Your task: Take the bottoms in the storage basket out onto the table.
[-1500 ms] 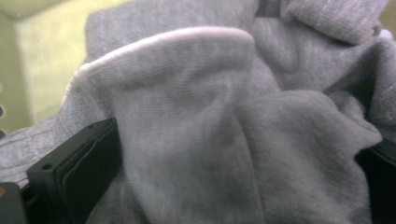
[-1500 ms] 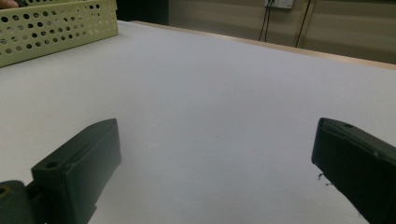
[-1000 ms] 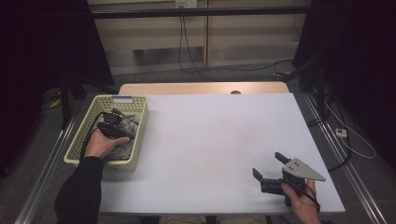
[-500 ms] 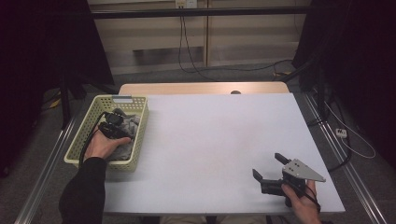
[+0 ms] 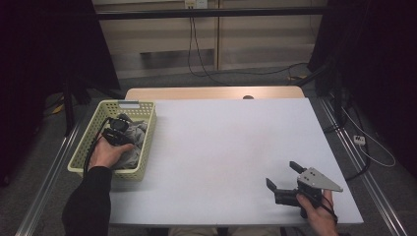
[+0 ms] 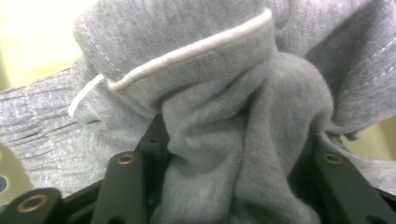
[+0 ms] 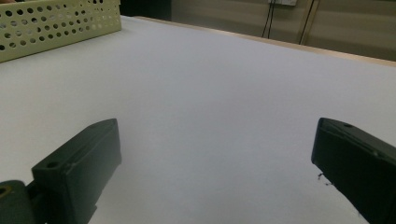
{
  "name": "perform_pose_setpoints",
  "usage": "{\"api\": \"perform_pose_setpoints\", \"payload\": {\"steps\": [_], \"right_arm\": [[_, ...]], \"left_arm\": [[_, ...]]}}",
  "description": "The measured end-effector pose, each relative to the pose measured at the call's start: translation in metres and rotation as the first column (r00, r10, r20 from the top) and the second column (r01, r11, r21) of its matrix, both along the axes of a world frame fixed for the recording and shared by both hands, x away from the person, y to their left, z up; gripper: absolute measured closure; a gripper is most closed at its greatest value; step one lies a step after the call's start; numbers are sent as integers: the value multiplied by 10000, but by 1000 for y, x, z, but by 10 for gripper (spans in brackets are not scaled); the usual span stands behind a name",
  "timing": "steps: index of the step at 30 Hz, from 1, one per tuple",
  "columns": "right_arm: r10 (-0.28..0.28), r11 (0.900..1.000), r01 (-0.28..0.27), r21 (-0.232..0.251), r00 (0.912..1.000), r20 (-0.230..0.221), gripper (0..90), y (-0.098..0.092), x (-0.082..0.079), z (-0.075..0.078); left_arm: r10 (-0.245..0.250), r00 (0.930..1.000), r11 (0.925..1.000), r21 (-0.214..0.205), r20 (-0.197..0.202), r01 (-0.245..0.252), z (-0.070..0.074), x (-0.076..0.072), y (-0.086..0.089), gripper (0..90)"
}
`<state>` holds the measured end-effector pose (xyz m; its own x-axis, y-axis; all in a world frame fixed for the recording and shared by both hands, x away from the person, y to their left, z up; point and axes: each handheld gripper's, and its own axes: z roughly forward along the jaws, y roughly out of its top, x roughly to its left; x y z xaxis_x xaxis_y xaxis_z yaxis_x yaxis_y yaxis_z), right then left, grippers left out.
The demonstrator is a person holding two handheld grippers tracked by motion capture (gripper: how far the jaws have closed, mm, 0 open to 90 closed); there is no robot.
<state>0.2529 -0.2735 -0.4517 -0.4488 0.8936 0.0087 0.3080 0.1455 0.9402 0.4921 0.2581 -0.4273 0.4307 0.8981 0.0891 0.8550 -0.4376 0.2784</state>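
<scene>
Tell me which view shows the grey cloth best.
The left gripper view: the grey cloth sits close up, bunched between the left hand-held gripper's jaws, its white-trimmed hem clear. The high view shows it small, inside the yellow basket, partly behind the hand. The right gripper view shows a basket wall.

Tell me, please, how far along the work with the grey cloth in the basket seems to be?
Early, it seems. Nothing lies on the white table yet. In hand: the left gripper is down in the basket, jaws pinching a bunched fold of the grey cloth. Left, probably: lifting it out, while the right gripper waits open over the table's near right corner.
</scene>
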Motion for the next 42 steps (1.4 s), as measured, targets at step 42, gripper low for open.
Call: {"api": "perform_pose_setpoints", "payload": {"steps": [42], "right_arm": [[-73,10000,73,50,10000,-27,18,0,2,0]], "left_arm": [[1749,9138,9383,-3431,3666,-420,55,-31,37,569]]}}
